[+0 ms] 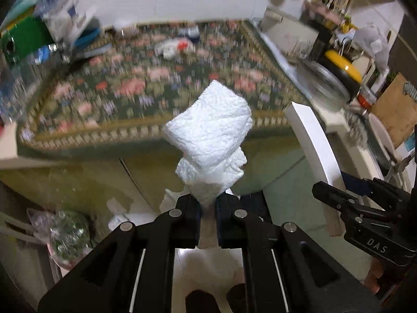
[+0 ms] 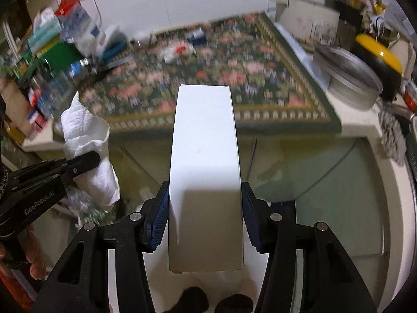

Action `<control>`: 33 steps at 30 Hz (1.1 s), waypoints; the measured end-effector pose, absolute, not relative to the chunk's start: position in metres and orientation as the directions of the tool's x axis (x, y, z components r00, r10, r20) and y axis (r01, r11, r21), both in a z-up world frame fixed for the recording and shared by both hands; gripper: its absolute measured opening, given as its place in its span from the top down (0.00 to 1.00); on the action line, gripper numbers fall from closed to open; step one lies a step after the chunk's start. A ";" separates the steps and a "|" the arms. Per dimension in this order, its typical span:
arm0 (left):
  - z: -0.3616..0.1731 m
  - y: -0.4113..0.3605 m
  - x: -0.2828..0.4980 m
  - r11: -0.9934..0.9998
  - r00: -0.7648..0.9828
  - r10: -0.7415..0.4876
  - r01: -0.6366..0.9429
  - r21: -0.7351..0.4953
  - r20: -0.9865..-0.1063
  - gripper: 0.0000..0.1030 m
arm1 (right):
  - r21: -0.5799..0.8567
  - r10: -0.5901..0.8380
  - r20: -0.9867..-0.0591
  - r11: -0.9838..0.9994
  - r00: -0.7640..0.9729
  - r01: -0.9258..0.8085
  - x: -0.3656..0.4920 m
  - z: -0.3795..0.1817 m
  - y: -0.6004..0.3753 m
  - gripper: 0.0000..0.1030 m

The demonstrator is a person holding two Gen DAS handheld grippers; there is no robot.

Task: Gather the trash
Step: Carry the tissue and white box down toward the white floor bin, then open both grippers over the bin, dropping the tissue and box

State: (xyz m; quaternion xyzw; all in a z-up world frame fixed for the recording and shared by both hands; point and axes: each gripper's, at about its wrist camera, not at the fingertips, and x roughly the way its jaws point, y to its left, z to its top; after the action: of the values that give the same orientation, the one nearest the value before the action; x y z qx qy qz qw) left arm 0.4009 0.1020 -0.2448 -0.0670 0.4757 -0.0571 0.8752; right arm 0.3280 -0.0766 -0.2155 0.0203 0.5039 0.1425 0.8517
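My left gripper (image 1: pixel 208 203) is shut on a crumpled white paper towel (image 1: pixel 208 130), which sticks up past the fingertips. My right gripper (image 2: pixel 206 198) holds a flat white box (image 2: pixel 206 169), its blue pads pressing on both long sides. Both grippers hang side by side over the floor, in front of a counter covered with a floral cloth (image 1: pixel 156 83). In the right wrist view the left gripper (image 2: pixel 88 160) and the towel (image 2: pixel 86 133) appear at the left. On the cloth at the back lie a white and red wrapper (image 2: pixel 177 50) and a small blue item (image 2: pixel 198 35).
Boxes and packets (image 2: pixel 52 52) crowd the counter's left end. A round metal pan (image 2: pixel 349 75) and a yellow and black object (image 2: pixel 378 54) stand at the right. A clear plastic bag (image 1: pixel 65 232) lies on the floor at the left. A person's dark-socked feet (image 1: pixel 200 300) show below.
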 end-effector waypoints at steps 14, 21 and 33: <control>-0.474 0.069 0.409 0.971 0.390 -0.118 -0.148 -0.189 -0.913 0.92 | 0.138 0.206 -0.958 0.939 0.197 -0.314 0.353 -0.451 -0.094 0.53; -0.576 0.076 0.412 0.964 0.317 -0.096 -0.206 -0.167 -0.944 0.92 | 0.168 0.204 -0.976 0.928 0.078 -0.332 0.358 -0.571 -0.087 0.53; -0.655 0.077 0.439 0.968 0.288 -0.110 -0.186 -0.168 -0.951 0.92 | 0.185 0.221 -0.973 0.925 0.072 -0.332 0.390 -0.655 -0.063 0.47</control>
State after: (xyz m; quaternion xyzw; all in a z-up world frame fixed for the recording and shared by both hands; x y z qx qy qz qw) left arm 0.4391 0.0774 -0.6545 -0.1241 0.5961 0.0242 0.7929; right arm 0.3895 -0.0634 -0.6552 -0.0426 0.6542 0.1892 0.7310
